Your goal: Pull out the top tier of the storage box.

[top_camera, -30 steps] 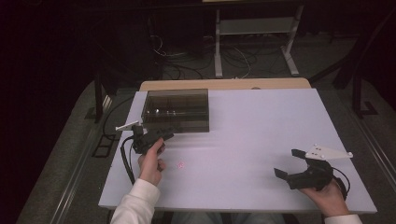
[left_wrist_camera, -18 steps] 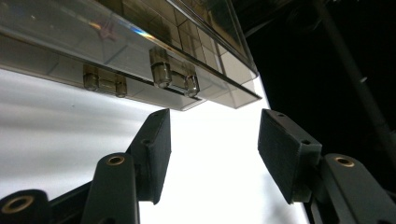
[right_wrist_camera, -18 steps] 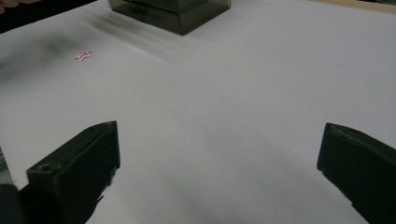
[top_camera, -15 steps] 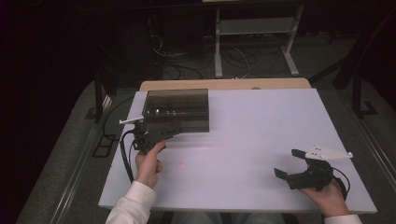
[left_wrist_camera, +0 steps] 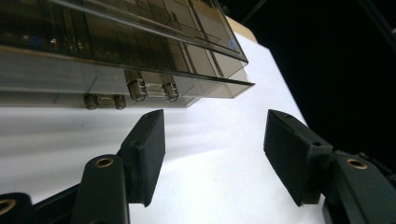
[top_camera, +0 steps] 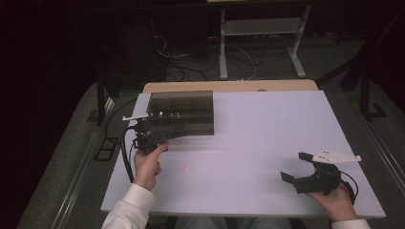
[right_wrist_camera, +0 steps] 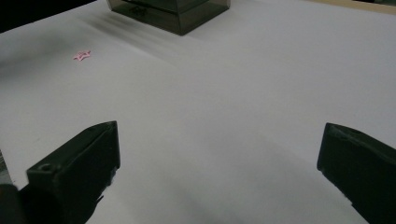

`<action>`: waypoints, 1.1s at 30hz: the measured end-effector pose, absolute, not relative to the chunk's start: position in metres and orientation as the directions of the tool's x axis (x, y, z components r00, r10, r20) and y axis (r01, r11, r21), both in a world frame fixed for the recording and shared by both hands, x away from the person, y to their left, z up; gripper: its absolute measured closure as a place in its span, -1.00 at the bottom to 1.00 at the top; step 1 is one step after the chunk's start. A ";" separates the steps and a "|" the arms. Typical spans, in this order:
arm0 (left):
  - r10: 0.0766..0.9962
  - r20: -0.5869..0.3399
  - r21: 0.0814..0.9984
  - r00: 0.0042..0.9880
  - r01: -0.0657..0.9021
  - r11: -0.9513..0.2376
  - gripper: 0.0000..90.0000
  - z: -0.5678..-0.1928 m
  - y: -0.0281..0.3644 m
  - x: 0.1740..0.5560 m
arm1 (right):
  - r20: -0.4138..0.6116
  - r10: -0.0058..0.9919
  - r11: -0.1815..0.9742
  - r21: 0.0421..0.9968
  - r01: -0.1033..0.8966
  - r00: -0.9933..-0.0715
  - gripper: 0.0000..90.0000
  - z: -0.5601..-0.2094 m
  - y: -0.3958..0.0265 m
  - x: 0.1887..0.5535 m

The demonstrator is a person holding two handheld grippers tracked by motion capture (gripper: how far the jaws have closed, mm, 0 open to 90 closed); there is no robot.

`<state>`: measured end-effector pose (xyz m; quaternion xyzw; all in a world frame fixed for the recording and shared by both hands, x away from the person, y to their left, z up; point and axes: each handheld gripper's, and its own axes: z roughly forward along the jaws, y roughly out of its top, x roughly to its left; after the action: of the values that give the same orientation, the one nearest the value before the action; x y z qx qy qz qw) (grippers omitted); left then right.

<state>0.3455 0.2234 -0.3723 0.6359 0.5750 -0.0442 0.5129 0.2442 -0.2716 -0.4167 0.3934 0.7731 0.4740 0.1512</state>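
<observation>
The left hand-held gripper (left_wrist_camera: pixel 212 154) is just in front of the dark see-through box (top_camera: pixel 180 112) on the white surface (top_camera: pixel 267 143). Its jaws have just been opening, with nothing between them. The right hand-held gripper (top_camera: pixel 297 168) is spread wide and holds nothing.

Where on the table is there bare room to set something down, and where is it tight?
Bare: the wide middle of the table between the smoky box and the right gripper, plus the far right side. A small pink star lies near the left hand. Crowded: the near-left edge of the box, where the left gripper, its jaws just opening, hangs.
</observation>
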 end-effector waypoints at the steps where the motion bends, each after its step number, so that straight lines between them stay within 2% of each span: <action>1: 0.686 -0.644 0.604 0.338 0.775 0.185 -0.16 -0.371 0.224 0.346 | 0.139 0.752 0.241 0.852 0.465 -0.645 -1.00 -0.417 -0.272 0.244; 11: 0.760 -0.529 0.639 0.377 0.766 0.065 -0.27 -0.357 0.228 0.354 | 0.139 0.752 0.240 0.853 0.464 -0.644 -1.00 -0.417 -0.272 0.244; 14: 0.755 -0.530 0.642 0.386 0.764 0.061 -0.34 -0.354 0.232 0.355 | 0.138 0.752 0.241 0.852 0.464 -0.645 -1.00 -0.417 -0.272 0.244; 19: 0.784 -0.462 0.658 0.413 0.753 -0.008 -0.40 -0.346 0.232 0.356 | 0.138 0.752 0.242 0.852 0.465 -0.645 -1.00 -0.417 -0.272 0.244; 33: 0.805 -0.347 0.688 0.480 0.714 -0.129 -0.55 -0.321 0.235 0.366 | 0.138 0.752 0.241 0.852 0.464 -0.644 -1.00 -0.417 -0.272 0.244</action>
<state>0.3660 0.2353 -0.3209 0.7494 0.5069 0.0540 0.4226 0.2444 -0.2719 -0.4170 0.3934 0.7730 0.4740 0.1517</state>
